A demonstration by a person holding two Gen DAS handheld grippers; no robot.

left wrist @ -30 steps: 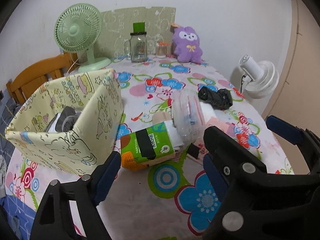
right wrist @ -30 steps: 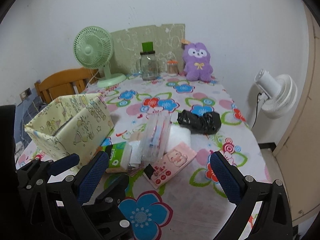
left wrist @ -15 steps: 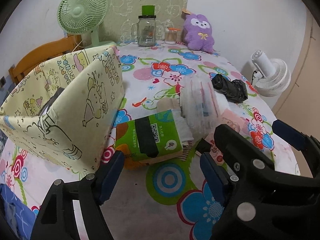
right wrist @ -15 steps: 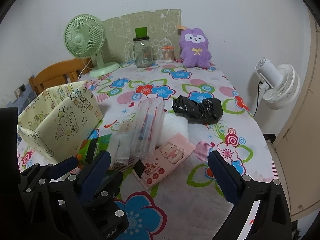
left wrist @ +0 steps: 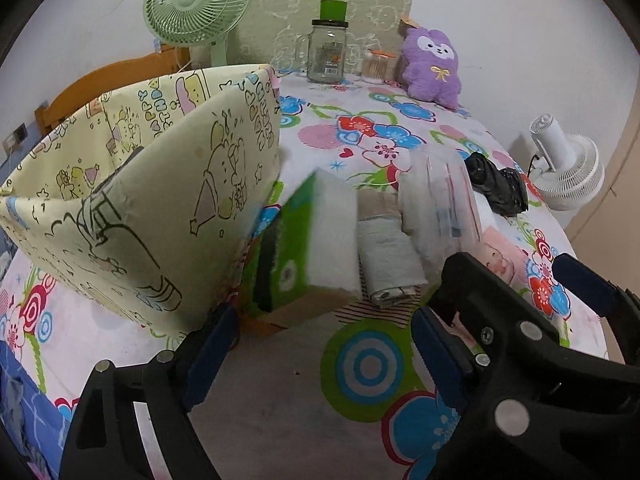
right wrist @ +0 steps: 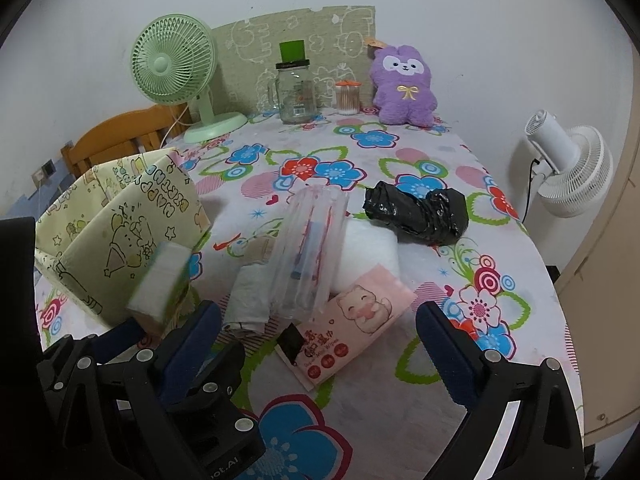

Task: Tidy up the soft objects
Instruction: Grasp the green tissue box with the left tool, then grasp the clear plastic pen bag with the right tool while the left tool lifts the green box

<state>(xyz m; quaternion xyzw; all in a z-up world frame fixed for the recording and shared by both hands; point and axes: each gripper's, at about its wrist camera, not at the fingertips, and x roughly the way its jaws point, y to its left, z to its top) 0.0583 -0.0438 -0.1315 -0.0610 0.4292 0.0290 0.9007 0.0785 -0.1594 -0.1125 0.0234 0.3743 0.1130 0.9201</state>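
Note:
A green tissue pack (left wrist: 308, 244) stands tipped up on its edge, blurred, against the yellow fabric box (left wrist: 132, 216), between my left gripper's (left wrist: 320, 340) open fingers and just beyond them. It also shows in the right wrist view (right wrist: 160, 280). Beside it lie a grey rolled cloth (left wrist: 388, 264), a clear plastic pack (right wrist: 312, 252), a white bundle (right wrist: 372, 248), a pink wipes pack (right wrist: 348, 320) and a black bag (right wrist: 416, 212). My right gripper (right wrist: 320, 344) is open and empty, above the wipes pack.
The flowered tablecloth (right wrist: 400, 420) covers the table. At the back stand a green fan (right wrist: 172, 68), a glass jar (right wrist: 296, 92), a small swab jar (right wrist: 347, 98) and a purple plush toy (right wrist: 404, 84). A white fan (right wrist: 568, 168) stands off the right edge. A wooden chair (left wrist: 100, 84) is at the left.
The left gripper has moved forward and down to the tissue pack. The pack has tipped from lying flat to standing on edge against the box. The right gripper shifted slightly forward.

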